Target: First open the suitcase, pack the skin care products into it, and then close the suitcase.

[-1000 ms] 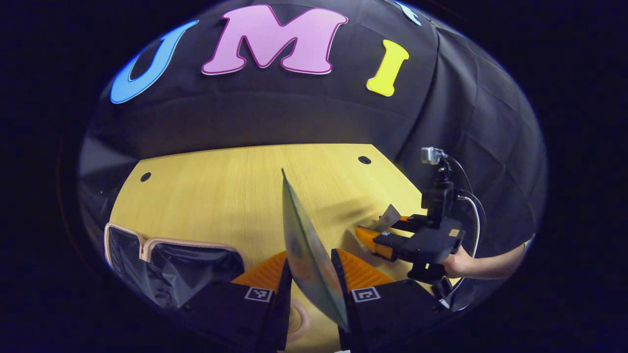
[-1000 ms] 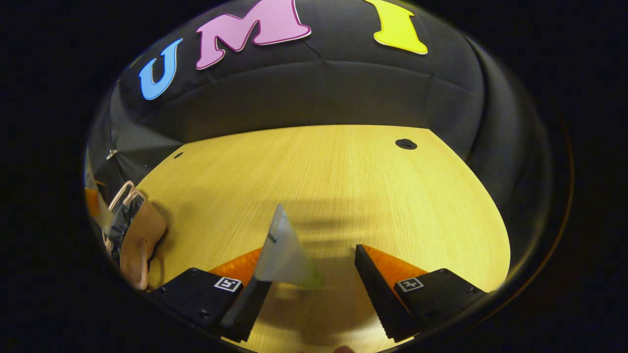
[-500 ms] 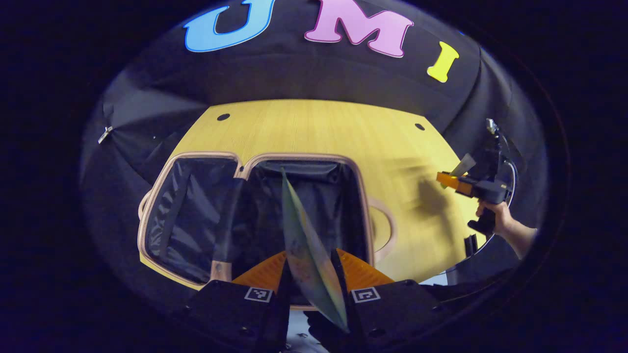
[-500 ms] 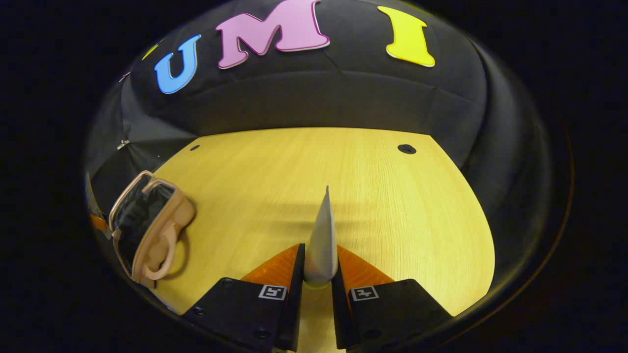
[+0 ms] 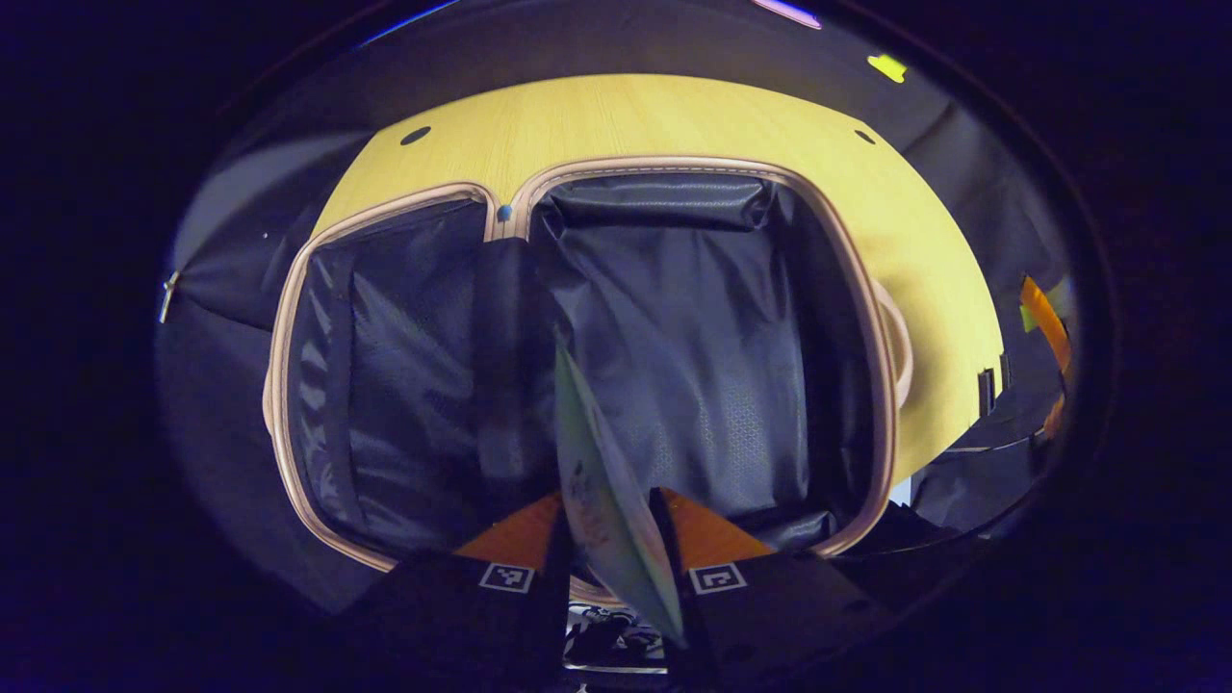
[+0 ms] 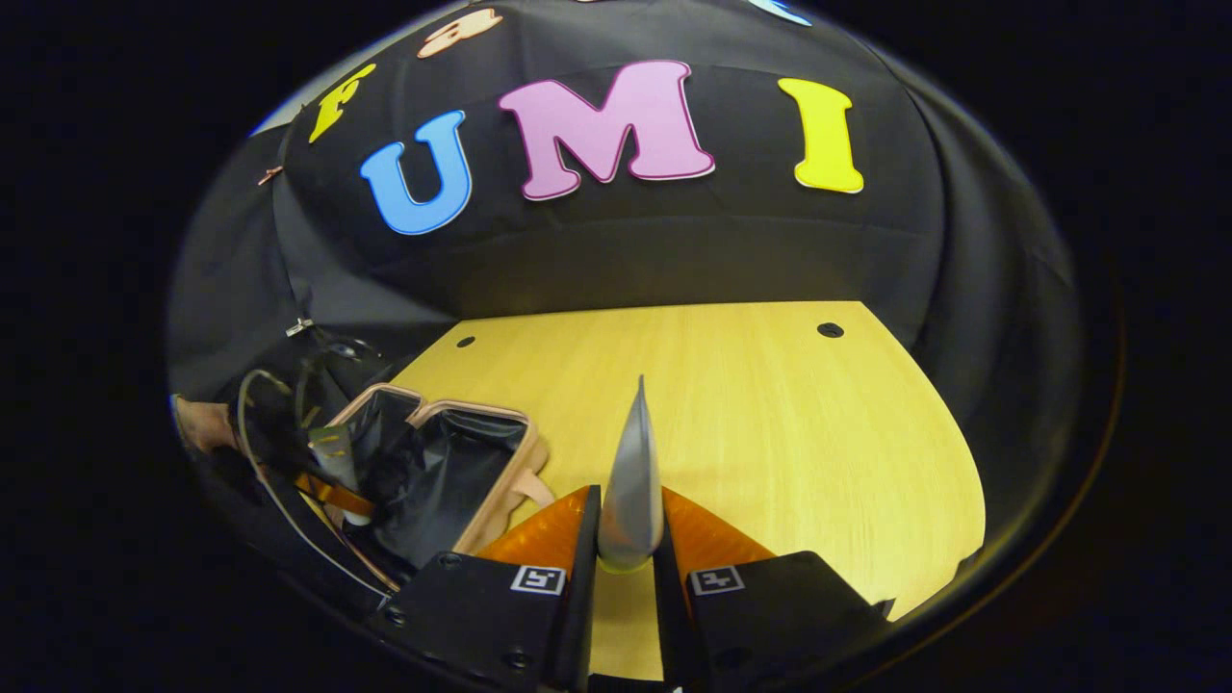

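Directly below the left gripper lies the suitcase, spread open on the left part of the tabletop, both dark-lined halves facing up. That gripper's fingers are clamped on a flat sachet seen edge-on, hanging over the right half. The right gripper is closed on a thin silvery sachet, probably a tube, above the tabletop's near edge, well right of the suitcase. A hand shows at the far left.
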A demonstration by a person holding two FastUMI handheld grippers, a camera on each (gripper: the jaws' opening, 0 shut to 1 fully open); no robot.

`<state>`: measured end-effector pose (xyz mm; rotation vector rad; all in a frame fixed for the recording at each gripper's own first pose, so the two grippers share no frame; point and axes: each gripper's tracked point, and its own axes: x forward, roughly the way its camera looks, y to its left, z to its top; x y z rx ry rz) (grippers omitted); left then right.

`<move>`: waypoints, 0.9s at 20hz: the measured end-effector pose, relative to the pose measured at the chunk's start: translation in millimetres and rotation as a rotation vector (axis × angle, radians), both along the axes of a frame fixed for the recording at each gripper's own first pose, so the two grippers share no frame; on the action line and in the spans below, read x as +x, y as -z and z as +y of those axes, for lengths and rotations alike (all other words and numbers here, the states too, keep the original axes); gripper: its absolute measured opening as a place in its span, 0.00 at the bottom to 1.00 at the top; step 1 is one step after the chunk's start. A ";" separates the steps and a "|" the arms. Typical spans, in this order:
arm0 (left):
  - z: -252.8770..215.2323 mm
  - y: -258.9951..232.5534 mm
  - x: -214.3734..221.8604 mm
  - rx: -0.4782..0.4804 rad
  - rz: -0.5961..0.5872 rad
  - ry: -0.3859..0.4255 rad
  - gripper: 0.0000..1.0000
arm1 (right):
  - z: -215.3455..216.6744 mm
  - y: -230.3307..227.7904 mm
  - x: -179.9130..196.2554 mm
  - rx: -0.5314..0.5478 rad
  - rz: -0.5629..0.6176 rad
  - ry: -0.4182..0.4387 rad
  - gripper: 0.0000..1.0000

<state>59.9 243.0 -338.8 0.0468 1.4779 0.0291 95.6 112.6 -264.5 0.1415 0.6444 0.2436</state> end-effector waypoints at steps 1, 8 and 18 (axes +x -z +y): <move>-5.4 12.4 0.3 -0.008 0.022 -0.028 0.44 | 12.6 3.9 -10.6 -0.009 0.017 -0.010 0.31; -22.5 11.3 2.5 -0.040 -0.038 0.002 0.84 | 79.8 5.5 -50.3 -0.014 0.071 -0.092 0.32; 97.6 -71.0 -27.0 -0.038 -0.442 -0.054 0.91 | 222.3 85.3 -52.5 0.082 0.563 -0.237 0.32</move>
